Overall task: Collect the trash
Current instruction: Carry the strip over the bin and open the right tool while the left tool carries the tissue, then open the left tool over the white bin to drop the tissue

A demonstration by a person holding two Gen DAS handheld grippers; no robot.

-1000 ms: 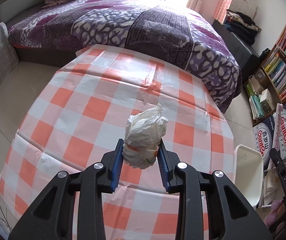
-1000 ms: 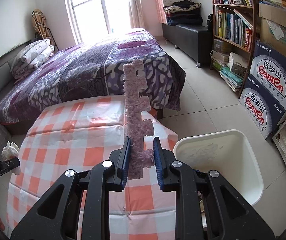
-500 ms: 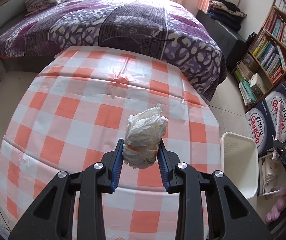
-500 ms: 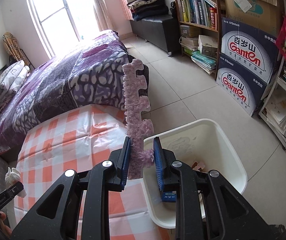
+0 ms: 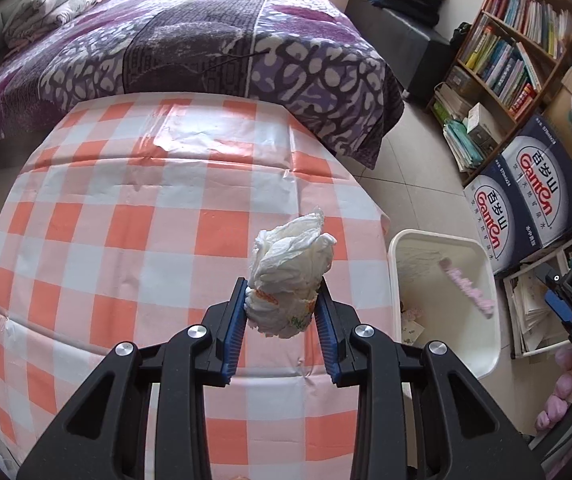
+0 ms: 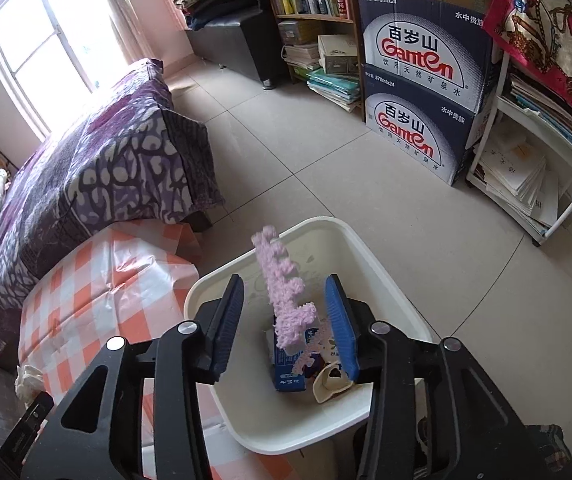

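Observation:
My left gripper (image 5: 282, 322) is shut on a crumpled white tissue wad (image 5: 289, 276), held above the orange-checked table (image 5: 126, 240). My right gripper (image 6: 287, 320) is open over the white trash bin (image 6: 385, 280). A pink foam strip (image 6: 282, 284) is loose between its jaws, blurred and falling into the bin; it also shows in the left wrist view (image 5: 467, 290) inside the bin (image 5: 481, 248). A blue carton (image 6: 287, 372) and other scraps lie in the bin. The right gripper (image 5: 565, 304) shows at the right edge of the left wrist view.
The bin stands on the tiled floor at the table's right edge. A purple bed (image 5: 206, 48) lies beyond the table. Ganten water boxes (image 6: 417, 92), a bookshelf (image 5: 517, 52) and a white rack of papers (image 6: 525, 176) stand beyond the bin.
My right gripper moved over the bin and opened, letting go of the pink foam strip, which now drops. My left gripper, still holding the tissue, moved right toward the bin.

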